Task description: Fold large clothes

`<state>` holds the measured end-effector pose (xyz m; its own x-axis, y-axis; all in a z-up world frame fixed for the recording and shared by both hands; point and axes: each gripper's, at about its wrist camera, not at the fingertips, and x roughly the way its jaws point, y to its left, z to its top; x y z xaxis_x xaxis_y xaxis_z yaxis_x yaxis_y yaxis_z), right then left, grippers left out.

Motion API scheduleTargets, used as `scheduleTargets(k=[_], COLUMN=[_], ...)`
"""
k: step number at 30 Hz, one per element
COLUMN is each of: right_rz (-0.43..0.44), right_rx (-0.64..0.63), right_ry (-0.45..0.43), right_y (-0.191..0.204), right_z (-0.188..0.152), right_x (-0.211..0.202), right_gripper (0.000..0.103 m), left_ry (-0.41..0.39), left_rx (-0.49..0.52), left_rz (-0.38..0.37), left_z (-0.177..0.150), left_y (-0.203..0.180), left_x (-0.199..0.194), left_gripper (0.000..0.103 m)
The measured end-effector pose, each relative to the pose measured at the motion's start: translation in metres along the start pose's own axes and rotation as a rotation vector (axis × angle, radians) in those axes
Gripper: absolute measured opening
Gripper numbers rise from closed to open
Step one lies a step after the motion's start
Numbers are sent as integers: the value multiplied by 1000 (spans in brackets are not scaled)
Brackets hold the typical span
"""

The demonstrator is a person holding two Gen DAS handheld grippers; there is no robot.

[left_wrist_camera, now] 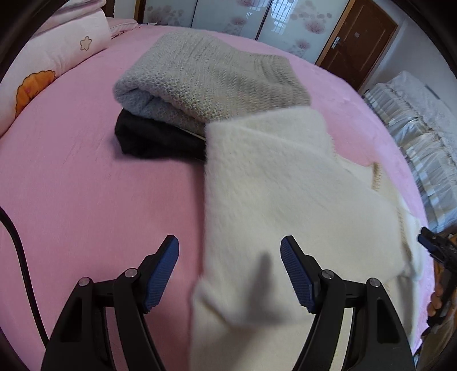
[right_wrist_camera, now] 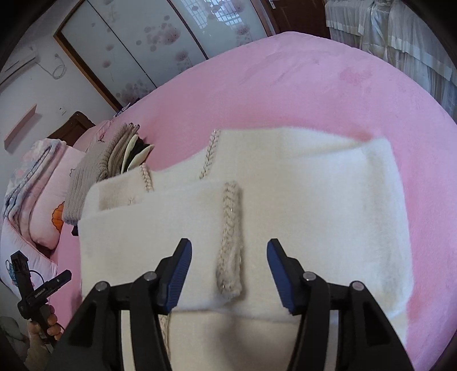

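This is a bedroom in a home, shown by the wide bed (right_wrist_camera: 300, 85) under a pink sheet that fills both views. At the head of the bed lie pale pink pillows and a quilt (left_wrist_camera: 57, 51) printed with flowers, and beyond the bed stands a sliding wardrobe (left_wrist_camera: 228, 17) with frosted panels bearing pink blossoms, next to a brown wooden door (left_wrist_camera: 357, 42). An air conditioner (right_wrist_camera: 20, 62) hangs on the wall above the bed's head, and light drapery (right_wrist_camera: 400, 34) hangs beside the far side of the bed.

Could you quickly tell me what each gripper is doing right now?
Left gripper: open, holding nothing, over the white sweater.
Right gripper: open, empty.
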<state>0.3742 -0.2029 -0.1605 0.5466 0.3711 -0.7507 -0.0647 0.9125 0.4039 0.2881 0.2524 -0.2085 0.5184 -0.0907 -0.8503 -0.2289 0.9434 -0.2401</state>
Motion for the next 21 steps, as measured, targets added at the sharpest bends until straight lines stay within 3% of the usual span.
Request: scheduleTargets(k=[3, 8, 10, 12, 15, 17, 18, 19, 20, 21], right_rz=[13, 0, -22, -28, -38, -50, -64, -70, -66, -58], right_rx=[9, -37, -51, -69, -127, -157, -175, -189, -195, -196], right_ry=[11, 60, 91, 121, 97, 86, 82, 82, 82, 77], right_y=[-3, 5, 9, 12, 21, 25, 27, 27, 25, 24], right_z=[19, 39, 40, 37, 30, 26, 24, 22, 21, 20], right_x=[18, 54, 69, 83, 88, 88, 88, 87, 85, 83], right_gripper=[55, 55, 55, 55, 55, 48, 43, 31, 21, 19], left_ry=[33, 39, 37, 30, 23, 13, 12, 14, 0, -17], left_rx=[-35, -113, -147, -197, -244, -254, -257, -259, -245, -199], left_rz=[28, -71, -88, -133, -189, -236, -277, -289, -247, -209], left_z=[22, 44, 46, 48, 48, 51, 51, 51, 52, 52], left_y=[6, 22, 30, 39, 46, 47, 46, 42, 36, 27], left_x=[29, 56, 63, 69, 74, 76, 76, 75, 71, 65], left_gripper=[72, 74, 84, 85, 84, 68, 43, 35, 30, 13])
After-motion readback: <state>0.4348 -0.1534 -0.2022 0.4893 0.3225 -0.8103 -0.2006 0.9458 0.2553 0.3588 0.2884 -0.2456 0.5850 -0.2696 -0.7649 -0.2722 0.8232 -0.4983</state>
